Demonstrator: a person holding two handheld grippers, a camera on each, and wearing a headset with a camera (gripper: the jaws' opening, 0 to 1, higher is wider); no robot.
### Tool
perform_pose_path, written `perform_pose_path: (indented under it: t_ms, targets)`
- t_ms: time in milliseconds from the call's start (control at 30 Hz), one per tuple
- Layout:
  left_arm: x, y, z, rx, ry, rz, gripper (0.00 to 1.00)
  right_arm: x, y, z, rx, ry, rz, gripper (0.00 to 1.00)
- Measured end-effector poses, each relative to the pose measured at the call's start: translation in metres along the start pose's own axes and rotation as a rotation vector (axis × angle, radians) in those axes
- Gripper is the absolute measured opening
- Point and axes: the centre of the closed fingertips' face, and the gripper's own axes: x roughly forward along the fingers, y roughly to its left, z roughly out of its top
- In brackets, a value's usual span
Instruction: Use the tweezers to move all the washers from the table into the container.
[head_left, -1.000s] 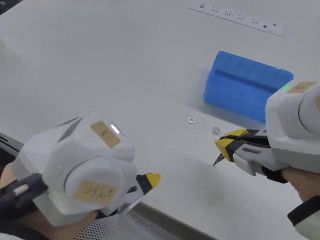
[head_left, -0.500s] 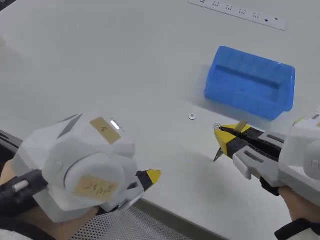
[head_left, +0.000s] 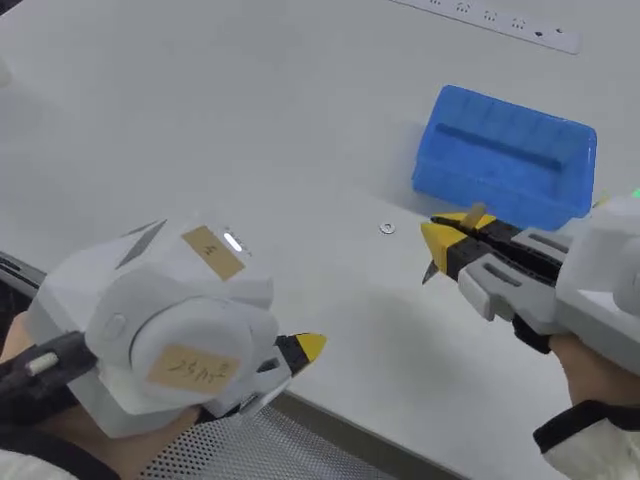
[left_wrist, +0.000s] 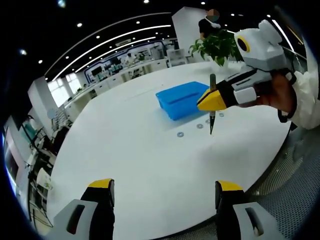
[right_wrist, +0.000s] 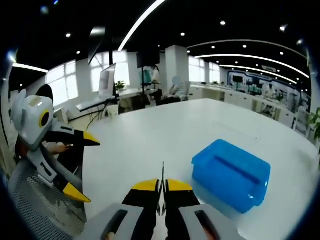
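Flat metal washers (left_wrist: 199, 126): on white counter (head_left: 250, 130), outside blue plastic container (head_left: 505, 155). Right gripper (head_left: 438, 243) clamps slim dark tweezers (left_wrist: 211, 122); left gripper (left_wrist: 165, 185) gapes empty.

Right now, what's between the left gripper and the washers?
Bare white table. In the left gripper view, nothing lies between the left gripper and the washers near the tweezers; the head view agrees.

container (head_left: 505, 160) blue | table (head_left: 200, 110) white | washer (head_left: 387, 228) grey | right tongs (head_left: 437, 243) yellow-black
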Motion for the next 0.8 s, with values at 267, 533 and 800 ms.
perform_pose_path:
  t_ms: [267,533,800]
  targets:
    - [0.0,0.0,0.0,-0.004,-0.001,0.001,0.85,0.023,-0.011,0.016,0.052,-0.083,0.007,0.01]
    - [0.0,0.0,-0.001,-0.007,0.005,-0.003,0.85,0.038,-0.016,0.018,0.048,-0.096,-0.014,0.02]
    - [0.001,0.0,-0.002,-0.007,0.011,-0.005,0.84,0.044,-0.017,0.013,0.053,-0.094,-0.028,0.02]
